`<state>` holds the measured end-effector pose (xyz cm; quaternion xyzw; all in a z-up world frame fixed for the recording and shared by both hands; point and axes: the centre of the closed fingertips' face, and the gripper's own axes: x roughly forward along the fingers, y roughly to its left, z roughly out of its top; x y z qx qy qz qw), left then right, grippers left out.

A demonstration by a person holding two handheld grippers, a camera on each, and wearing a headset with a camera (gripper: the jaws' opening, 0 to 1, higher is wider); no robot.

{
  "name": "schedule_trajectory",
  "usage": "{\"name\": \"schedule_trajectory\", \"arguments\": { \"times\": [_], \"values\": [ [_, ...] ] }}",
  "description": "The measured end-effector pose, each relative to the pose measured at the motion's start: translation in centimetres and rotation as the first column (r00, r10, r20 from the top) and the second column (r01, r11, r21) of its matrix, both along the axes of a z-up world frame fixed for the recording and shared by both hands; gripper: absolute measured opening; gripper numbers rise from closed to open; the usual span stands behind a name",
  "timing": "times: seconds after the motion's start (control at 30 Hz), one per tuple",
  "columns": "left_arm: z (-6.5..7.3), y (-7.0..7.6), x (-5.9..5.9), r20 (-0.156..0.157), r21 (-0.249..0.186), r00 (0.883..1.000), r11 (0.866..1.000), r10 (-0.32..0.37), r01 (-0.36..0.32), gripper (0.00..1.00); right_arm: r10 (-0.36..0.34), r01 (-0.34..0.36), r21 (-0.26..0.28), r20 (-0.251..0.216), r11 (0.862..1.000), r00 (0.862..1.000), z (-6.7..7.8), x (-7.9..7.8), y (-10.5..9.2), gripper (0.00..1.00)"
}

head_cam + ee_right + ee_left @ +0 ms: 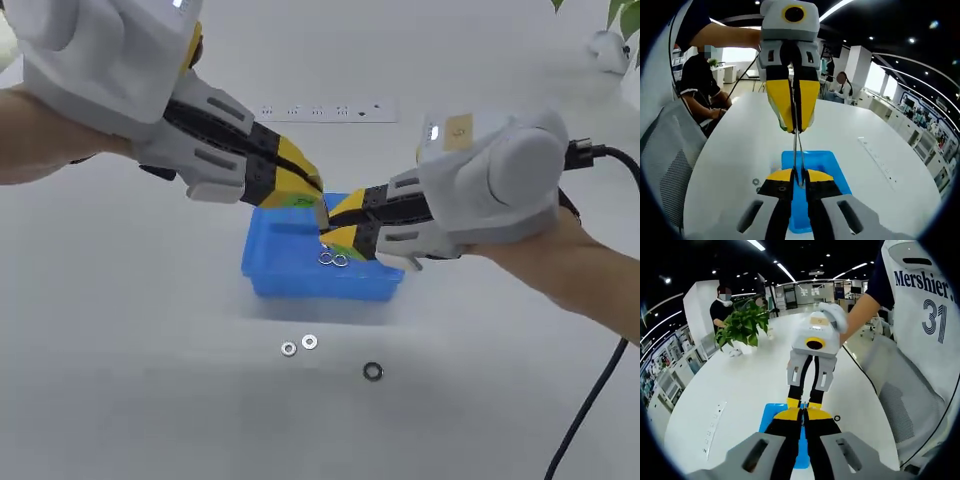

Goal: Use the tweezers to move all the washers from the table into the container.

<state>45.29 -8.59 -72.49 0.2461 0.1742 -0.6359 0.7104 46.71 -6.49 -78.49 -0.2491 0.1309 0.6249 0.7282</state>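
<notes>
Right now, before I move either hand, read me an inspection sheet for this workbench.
Surface: white table.
Job's things: blue container holds two washers; three loose washers lie on the table in front of it; tweezers run between the grippers.
Clutter: power strip.
Grippers: left gripper and right gripper both shut on the tweezers, above the container.
Cables: black cable trails from the right gripper.
Surroundings: potted plant; open office, seated person.
</notes>
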Motion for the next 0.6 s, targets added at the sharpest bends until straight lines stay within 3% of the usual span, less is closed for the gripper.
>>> {"name": "schedule_trajectory", "arguments": {
  "times": [0.33,0.6],
  "values": [
    [-3.5,0.6,1.7,-0.058,0.013,0.998,0.999,0.037,-0.036,0.06,0.009,-0.013,-0.060,-0.064,0.998,0.998,-3.9,1.5,0.7,0.10],
    [-5.0,1.3,2.2,-0.087,0.030,0.995,0.999,0.044,-0.042,0.06,0.015,-0.022,-0.065,-0.112,0.998,0.994,-5.4,1.7,1.5,0.10]
  ]
}}
